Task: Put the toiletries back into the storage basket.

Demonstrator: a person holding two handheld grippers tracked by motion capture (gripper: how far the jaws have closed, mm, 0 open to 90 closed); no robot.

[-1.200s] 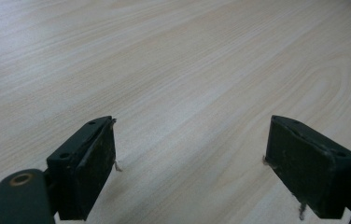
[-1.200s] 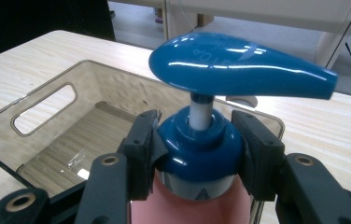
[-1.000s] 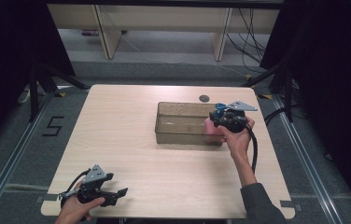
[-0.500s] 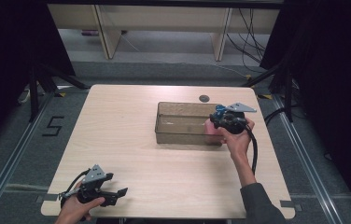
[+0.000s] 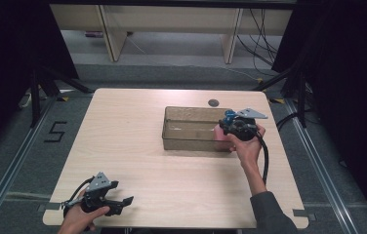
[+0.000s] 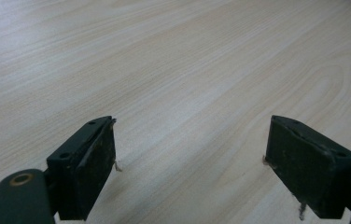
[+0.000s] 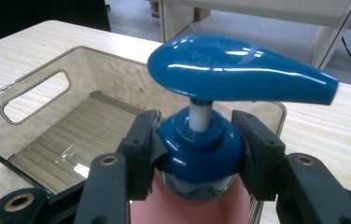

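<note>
- My right gripper (image 7: 197, 154) has its jaws closed on the blue collar of a pump bottle (image 7: 197, 158), one pad pressing each side of the collar just under the white stem.
- The bottle's blue pump head (image 7: 239, 70) sits above the jaws with its spout pointing off to the right in the right gripper view; the pink body of the bottle shows below the collar, between the gripper's arms.
- From the high view I see the right gripper (image 5: 230, 127) at the right end of the clear bin (image 5: 186, 141), with the bottle's pink body (image 5: 220, 141) hard against that end; I cannot tell whether it stands on the table or is lifted.
- The bin lies in the right half of the table (image 5: 137, 126), toward the far edge, and its floor is bare where I can see it. A handle slot is cut in its end wall.
- A small dark disc (image 5: 214, 102) lies on the table just beyond the bin's far wall.
- My left gripper (image 6: 190, 154) is wide open, nothing between its pads, over bare wood.
- In the high view the left gripper (image 5: 120, 204) sits near the table's near left corner, well apart from the bin.
</note>
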